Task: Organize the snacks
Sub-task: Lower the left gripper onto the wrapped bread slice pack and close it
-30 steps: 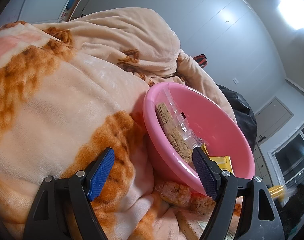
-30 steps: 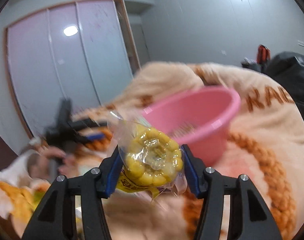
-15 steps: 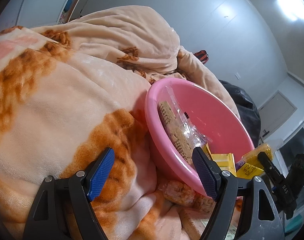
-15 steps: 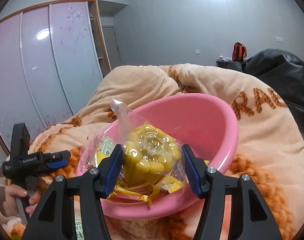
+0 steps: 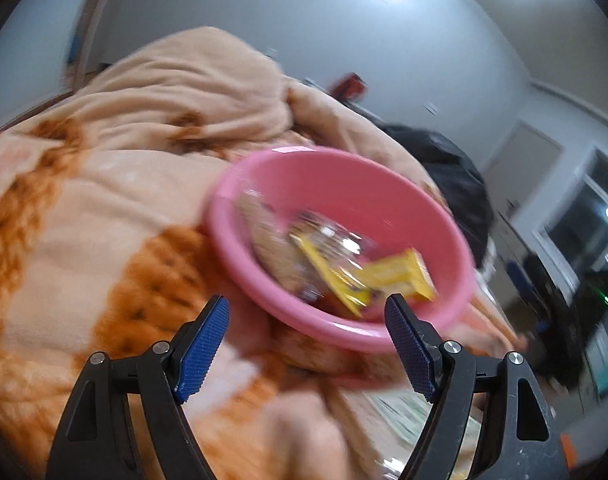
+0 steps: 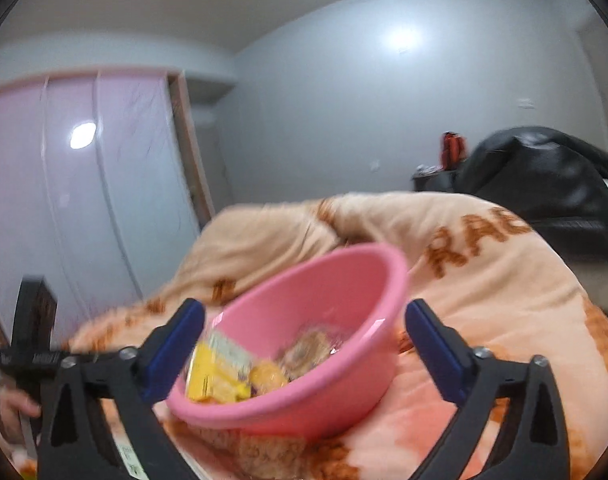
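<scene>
A pink bowl [image 5: 368, 184] sits tilted on a peach and orange blanket [image 5: 104, 208]. Inside it lie a long cracker pack [image 5: 268, 240] and yellow packets [image 5: 400, 276], all blurred. My left gripper [image 5: 306, 302] hovers open just before the bowl's near rim, nothing between its fingers. In the right wrist view the bowl [image 6: 344, 280] holds the clear-wrapped corn piece [image 6: 268, 376] beside a yellow packet [image 6: 212, 376]. My right gripper [image 6: 304, 306] is opening wide in front of the bowl, with nothing between its pads.
More snack packs [image 6: 264, 452] lie on the blanket under the bowl's near side. A black leather heap [image 6: 544, 192] rises behind the blanket at the right. Sliding wardrobe doors [image 6: 64, 208] stand at the left. A hand [image 6: 12, 412] shows at the lower left.
The right jaws have let go of the corn packet, which now lies in the bowl. The left gripper has risen and rolled, so the bowl shows more from above.
</scene>
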The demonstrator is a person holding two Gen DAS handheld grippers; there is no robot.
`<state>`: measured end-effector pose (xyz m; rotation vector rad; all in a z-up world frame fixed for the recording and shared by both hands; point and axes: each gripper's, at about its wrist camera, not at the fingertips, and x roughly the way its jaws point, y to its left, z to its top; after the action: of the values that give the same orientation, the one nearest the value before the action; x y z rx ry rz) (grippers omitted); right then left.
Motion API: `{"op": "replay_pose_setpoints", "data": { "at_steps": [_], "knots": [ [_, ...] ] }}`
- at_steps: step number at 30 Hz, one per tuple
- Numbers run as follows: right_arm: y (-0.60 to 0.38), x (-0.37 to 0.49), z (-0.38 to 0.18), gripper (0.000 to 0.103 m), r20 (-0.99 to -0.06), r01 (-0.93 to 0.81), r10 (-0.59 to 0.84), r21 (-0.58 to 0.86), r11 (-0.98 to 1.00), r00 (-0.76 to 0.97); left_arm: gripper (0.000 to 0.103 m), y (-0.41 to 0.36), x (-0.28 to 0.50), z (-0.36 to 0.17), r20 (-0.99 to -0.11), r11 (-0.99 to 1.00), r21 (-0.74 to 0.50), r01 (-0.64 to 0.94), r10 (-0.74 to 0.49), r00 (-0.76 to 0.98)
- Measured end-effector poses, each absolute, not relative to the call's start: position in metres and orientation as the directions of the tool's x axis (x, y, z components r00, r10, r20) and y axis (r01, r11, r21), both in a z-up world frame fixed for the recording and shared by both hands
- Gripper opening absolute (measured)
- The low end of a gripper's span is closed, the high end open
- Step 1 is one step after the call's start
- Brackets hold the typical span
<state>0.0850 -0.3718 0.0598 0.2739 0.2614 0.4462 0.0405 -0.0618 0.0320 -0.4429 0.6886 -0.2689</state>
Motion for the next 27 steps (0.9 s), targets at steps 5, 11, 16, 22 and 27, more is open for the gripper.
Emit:
{"op": "replay_pose_setpoints", "data": {
  "at_steps": [5,11,16,22,27],
  "knots": [
    [-0.409,0.096,0.047,0.103,-0.16,-0.306,0.44,0.513,0.802,0.884,0.077,-0.105,0.042,0.051,-0.608,0.836,-0.489,0.248,-0.53,0.591],
    [-0.409,0.111,0.037,0.103,-0.217,-0.256,0.445,0.574,0.778,0.869,0.078,-0.147,0.037,0.041,-0.724,0.879,-0.405,0.253,-0.477,0.498],
    [-0.401,0.107,0.037,0.103,-0.242,-0.272,0.453,0.533,0.801,0.858,0.077,-0.131,0.037,0.019,-0.774,0.878,-0.466,0.107,-0.464,0.431],
    [-0.402,0.109,0.032,0.103,-0.265,-0.265,0.451,0.525,0.809,0.852,0.077,-0.115,0.038,-0.005,-0.768,0.826,-0.561,-0.044,-0.5,0.4],
    [-0.406,0.112,0.028,0.103,-0.284,-0.243,0.45,0.546,0.802,0.847,0.076,-0.112,0.038,-0.006,-0.726,0.77,-0.632,-0.087,-0.549,0.415]
  ]
}}
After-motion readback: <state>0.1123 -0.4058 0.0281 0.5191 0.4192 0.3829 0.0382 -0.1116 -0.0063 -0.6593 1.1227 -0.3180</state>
